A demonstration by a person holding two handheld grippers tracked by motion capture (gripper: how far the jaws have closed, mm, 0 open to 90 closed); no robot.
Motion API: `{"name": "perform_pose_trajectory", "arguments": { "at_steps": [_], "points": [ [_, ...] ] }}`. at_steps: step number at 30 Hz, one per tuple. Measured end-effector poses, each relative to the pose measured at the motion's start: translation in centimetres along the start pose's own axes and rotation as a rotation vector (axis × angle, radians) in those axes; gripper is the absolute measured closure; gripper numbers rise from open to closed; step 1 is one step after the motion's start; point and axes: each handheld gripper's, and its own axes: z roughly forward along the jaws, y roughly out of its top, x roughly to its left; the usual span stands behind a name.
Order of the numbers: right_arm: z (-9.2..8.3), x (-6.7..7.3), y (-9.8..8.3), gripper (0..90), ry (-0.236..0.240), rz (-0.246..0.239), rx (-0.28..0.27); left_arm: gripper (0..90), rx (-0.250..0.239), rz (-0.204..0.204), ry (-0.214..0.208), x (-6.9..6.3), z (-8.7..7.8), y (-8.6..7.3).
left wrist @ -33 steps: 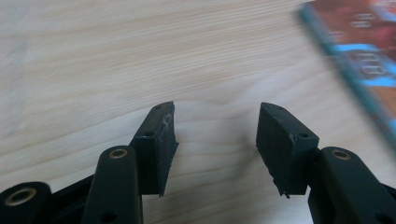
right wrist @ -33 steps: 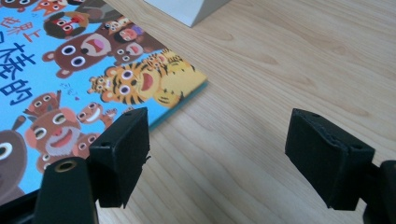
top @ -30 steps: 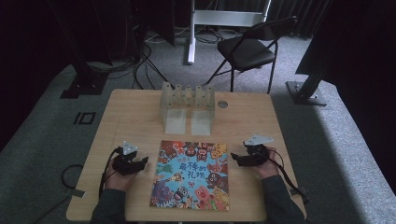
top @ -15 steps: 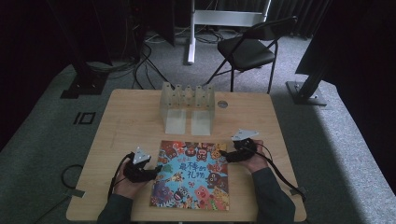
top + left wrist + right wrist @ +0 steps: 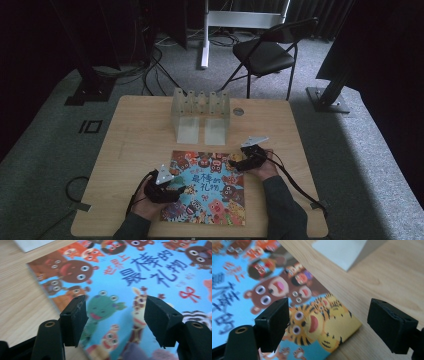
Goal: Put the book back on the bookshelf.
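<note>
High view: wooden table (image 5: 130, 150); picture book (image 5: 207, 187) lies flat and closed at the near middle, cover up, clear rack (image 5: 200, 102) standing well behind it. Left gripper (image 5: 172, 192) sits at the book's left edge, jaws spread wide and empty; its own view looks down on the cover (image 5: 140, 290) with the book's left border under the left jaw. Right gripper (image 5: 239, 164) sits at the book's far right corner, jaws likewise parted with nothing between them; right gripper view shows the tiger corner (image 5: 329, 325) just below the gap. Judgement: approach step, both tools lining up on opposite edges. Next move likely needs a jaw slipped under a cover edge; thin flat stock, slip risk.
</note>
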Motion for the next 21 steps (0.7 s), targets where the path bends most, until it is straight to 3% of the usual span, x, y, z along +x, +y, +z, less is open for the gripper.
{"name": "perform_pose_trajectory", "arguments": {
  "at_steps": [10,14,16,21],
  "points": [
    [0.3,-0.2,-0.7,17.9,0.033,0.011,0.002,19.7,0.028,0.096,-0.029,-3.8,0.4,0.3],
    [0.4,-0.2,-0.8,17.9,0.041,0.021,-0.003,17.5,0.038,0.126,-0.054,-4.8,0.8,0.0],
    [0.5,-0.3,-0.8,17.9,0.048,0.029,-0.005,17.5,0.046,0.169,-0.067,-5.8,1.0,-0.1],
    [0.4,-0.6,-0.9,18.2,0.071,0.058,-0.016,17.5,0.045,0.200,-0.097,-6.8,1.1,-0.1]
  ]
}}
